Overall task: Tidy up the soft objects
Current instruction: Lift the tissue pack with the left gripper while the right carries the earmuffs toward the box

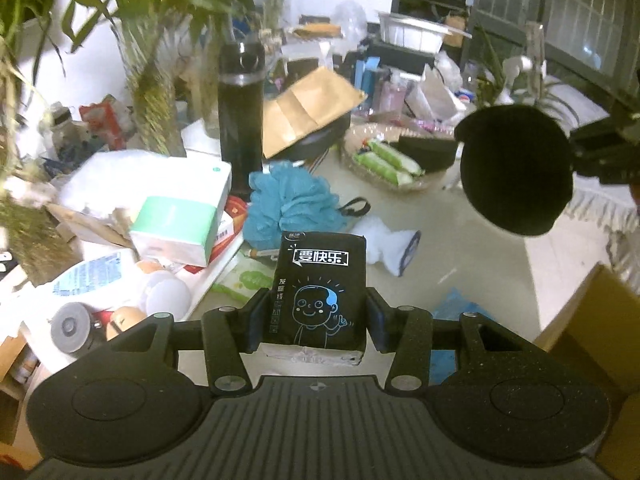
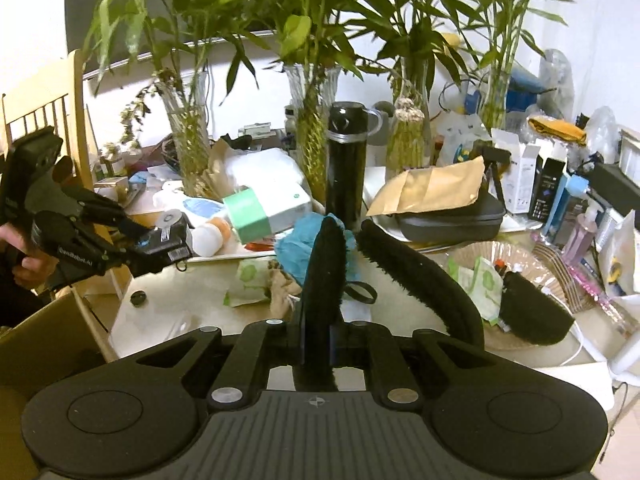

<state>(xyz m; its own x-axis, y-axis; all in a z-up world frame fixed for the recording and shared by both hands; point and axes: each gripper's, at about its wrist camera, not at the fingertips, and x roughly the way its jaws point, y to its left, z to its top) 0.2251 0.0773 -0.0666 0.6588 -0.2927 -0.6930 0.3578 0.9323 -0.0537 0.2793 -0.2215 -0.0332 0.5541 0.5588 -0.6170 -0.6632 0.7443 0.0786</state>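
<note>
1. Left gripper (image 1: 316,320) pinches a black tissue pack (image 1: 320,288), long axis pointing ahead.
2. Right gripper (image 2: 316,340) clamps a black fuzzy pad (image 2: 322,280) edge-on, aloft.
3. Wicker basket (image 2: 560,280) lies ahead-right of the right gripper, the nearer one; it likely receives both.

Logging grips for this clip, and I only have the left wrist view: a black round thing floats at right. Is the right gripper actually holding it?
Observer: Yes. The right wrist view shows the right gripper shut on the thin edge of that black fuzzy pad.
Operator: Is it a single piece?
Observer: A black fuzzy band arcs from beside it toward the wicker basket, where a second fuzzy pad lies. I cannot tell whether they join.
Operator: What is behind my left gripper?
Observer: A wooden chair stands behind the left gripper.
</note>
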